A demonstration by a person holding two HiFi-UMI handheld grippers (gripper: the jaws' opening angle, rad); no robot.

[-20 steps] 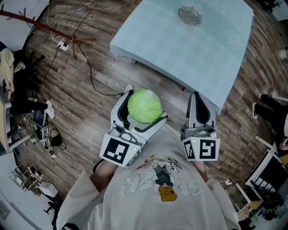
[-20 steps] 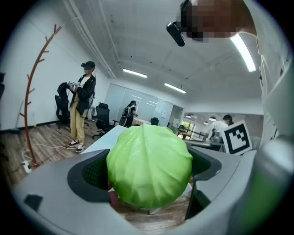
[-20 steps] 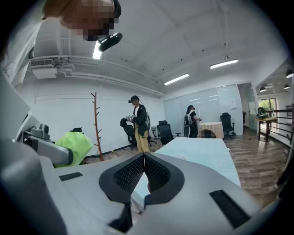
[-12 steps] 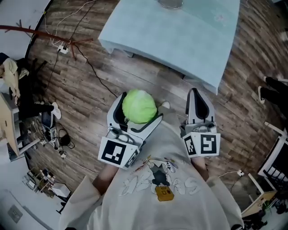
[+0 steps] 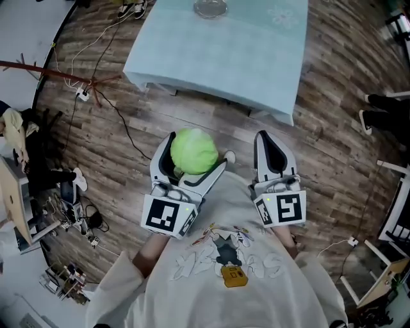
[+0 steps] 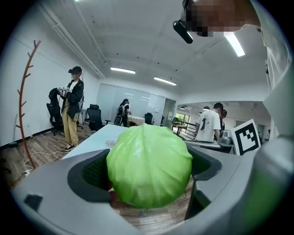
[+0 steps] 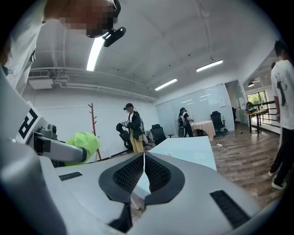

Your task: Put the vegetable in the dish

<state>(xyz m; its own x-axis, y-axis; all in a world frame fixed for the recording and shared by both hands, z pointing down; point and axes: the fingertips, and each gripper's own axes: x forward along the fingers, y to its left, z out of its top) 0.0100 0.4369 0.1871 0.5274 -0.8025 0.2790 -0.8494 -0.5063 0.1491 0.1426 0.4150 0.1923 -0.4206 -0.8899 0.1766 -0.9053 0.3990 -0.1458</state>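
A round green cabbage (image 5: 193,151) (image 6: 149,167) sits between the jaws of my left gripper (image 5: 195,152) (image 6: 148,170), which is shut on it and held at chest height over the wooden floor. My right gripper (image 5: 268,137) (image 7: 144,159) is beside it, jaws pressed together with nothing in them; the cabbage (image 7: 83,145) shows at its left. A clear glass dish (image 5: 210,8) (image 6: 112,143) stands on the far side of the table with a light blue cloth (image 5: 218,51) (image 7: 183,151), well ahead of both grippers.
A thin red coat stand (image 5: 64,70) and power cables (image 5: 122,109) are on the floor at the left. Someone's shoes (image 5: 378,115) show at the right edge. Several people and office chairs are farther back in the room.
In the head view the table and dish have slid toward the upper left. Both grippers keep their places before my chest, the cabbage still in the left one.
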